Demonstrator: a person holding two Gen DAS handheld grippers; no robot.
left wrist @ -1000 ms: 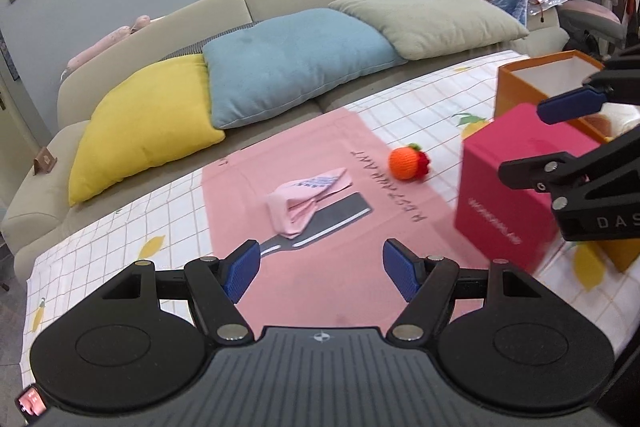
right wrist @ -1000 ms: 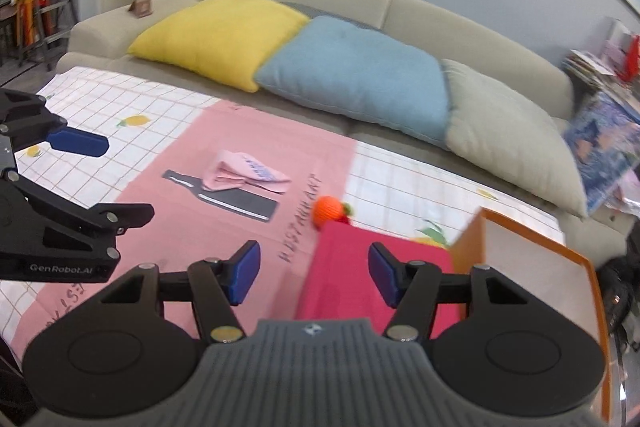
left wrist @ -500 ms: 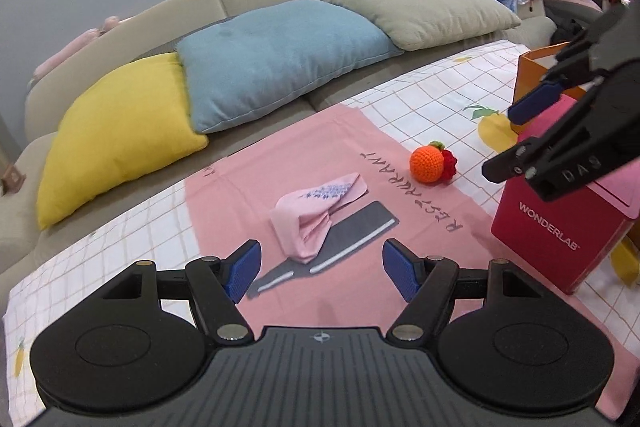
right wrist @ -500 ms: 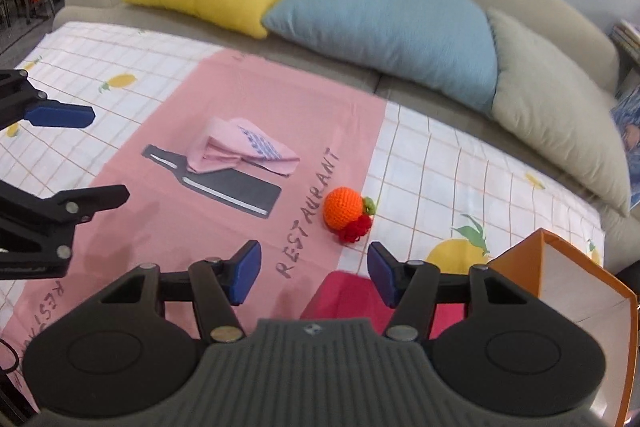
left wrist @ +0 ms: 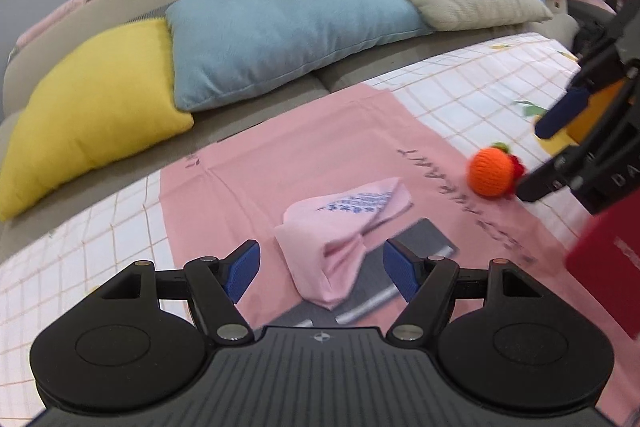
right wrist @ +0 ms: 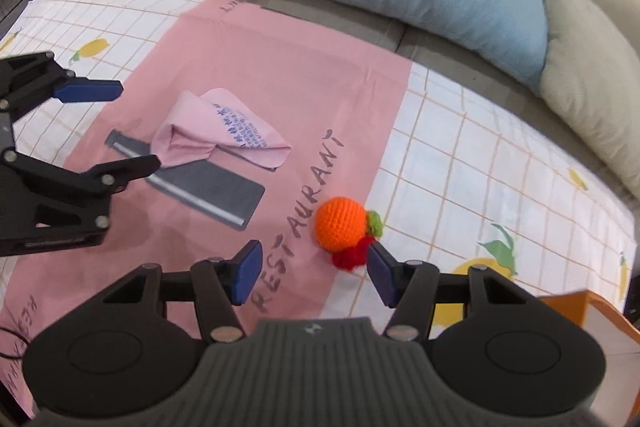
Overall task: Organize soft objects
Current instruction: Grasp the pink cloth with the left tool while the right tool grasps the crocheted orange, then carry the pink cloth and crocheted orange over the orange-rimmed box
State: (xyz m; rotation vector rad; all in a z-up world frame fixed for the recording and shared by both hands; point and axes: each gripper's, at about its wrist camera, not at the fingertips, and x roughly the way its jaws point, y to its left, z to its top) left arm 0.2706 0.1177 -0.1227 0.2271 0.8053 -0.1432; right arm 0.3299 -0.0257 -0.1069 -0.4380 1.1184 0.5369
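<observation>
On the bench, both grippers released, empty.
My left gripper [left wrist: 320, 269] frames the pink cloth [left wrist: 340, 239]; right gripper [right wrist: 314, 273] nears the crocheted orange [right wrist: 340, 225]. Only the left view shows the red box [left wrist: 608, 267].

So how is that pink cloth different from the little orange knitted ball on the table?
The pink cloth is pale, flat and loosely folded, with blue print on it; the crocheted orange ball is round, bright and plump, with green and red bits at one end. The cloth lies partly over the printed grey bottle; the ball sits at the pink panel's edge. Both look soft, and neither is held.
</observation>
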